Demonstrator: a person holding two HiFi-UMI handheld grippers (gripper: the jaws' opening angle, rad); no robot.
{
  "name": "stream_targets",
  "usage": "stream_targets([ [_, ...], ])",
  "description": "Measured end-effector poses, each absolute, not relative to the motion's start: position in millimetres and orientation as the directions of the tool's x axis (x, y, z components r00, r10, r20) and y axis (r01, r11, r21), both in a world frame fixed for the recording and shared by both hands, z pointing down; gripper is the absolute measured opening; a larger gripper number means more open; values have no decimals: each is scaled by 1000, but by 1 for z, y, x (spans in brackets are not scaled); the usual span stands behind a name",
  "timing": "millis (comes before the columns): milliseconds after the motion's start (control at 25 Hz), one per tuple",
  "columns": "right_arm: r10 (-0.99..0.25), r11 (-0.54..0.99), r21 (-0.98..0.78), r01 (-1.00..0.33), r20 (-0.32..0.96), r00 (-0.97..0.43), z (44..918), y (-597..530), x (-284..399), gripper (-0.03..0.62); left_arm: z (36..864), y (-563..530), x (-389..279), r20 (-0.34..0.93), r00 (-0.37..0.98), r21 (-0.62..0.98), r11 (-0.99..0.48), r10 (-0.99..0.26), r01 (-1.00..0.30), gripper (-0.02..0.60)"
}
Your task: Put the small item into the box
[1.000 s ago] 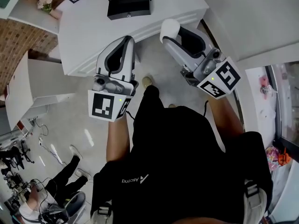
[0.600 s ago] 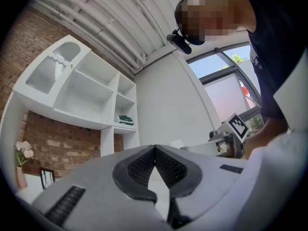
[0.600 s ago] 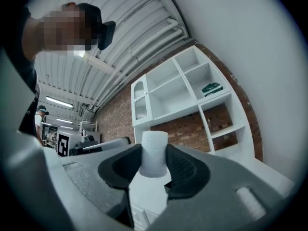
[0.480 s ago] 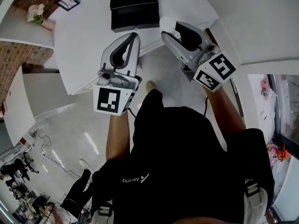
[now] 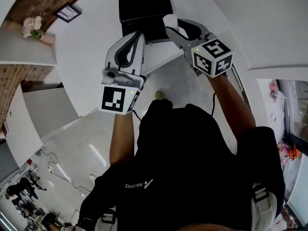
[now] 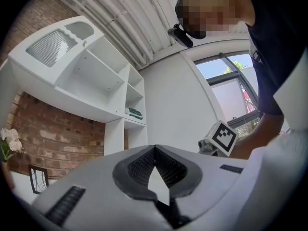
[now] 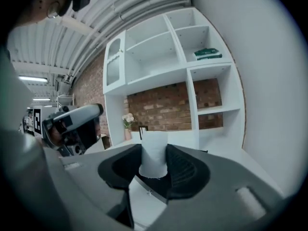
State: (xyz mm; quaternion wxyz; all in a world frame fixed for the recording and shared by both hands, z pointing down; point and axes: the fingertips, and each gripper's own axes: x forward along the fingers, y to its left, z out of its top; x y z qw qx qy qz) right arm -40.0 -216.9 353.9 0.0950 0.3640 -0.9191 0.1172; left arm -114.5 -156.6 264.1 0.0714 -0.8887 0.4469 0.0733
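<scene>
Nearest the head camera, the person's black shirt (image 5: 192,167) fills the lower picture, both bare forearms reaching forward. The left gripper (image 5: 136,34), white hard plastic with a black-and-white marker cube (image 5: 118,99) at its back, has its jaws pressed together: in the left gripper view the ribbed dark pads meet at the tips (image 6: 154,149) with nothing between them. The right gripper (image 5: 174,25) pinches the small item (image 7: 154,157), a plain white upright cylinder with a matte, smooth-looking skin, its lower part sunk between the two ribbed black pads, which press on its sides. In the head view the small item (image 5: 170,21) shows at the right edge of the box (image 5: 144,11), a matte black rectangular box lying on the white table (image 5: 86,57); whether the cylinder hangs over the box or just beside it cannot be told. The left gripper's tip lies just in front of the box. Farther off on the table stand pale flowers (image 5: 31,27) and a small dark picture frame (image 5: 67,12). Behind them rise a red brick wall (image 7: 163,107) and a white shelf unit (image 7: 192,73) of open square compartments.
</scene>
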Motion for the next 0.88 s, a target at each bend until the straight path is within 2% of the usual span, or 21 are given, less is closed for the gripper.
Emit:
stream_targets([
  [280, -625, 671, -116, -732, 442, -643, 403, -259, -53, 164, 274, -188, -128, -185, 605, -33, -610, -775, -792, -2],
  [520, -553, 685, -67, -726, 602, -577, 447, -282, -56, 164, 281, -197, -130, -171, 590, -16, -596, -789, -803, -2],
  [880, -429, 725, -14, -688, 772, -468, 506, -303, -53, 166, 284, -213, -139, -166, 529, -8, -536, -832, -844, -2],
])
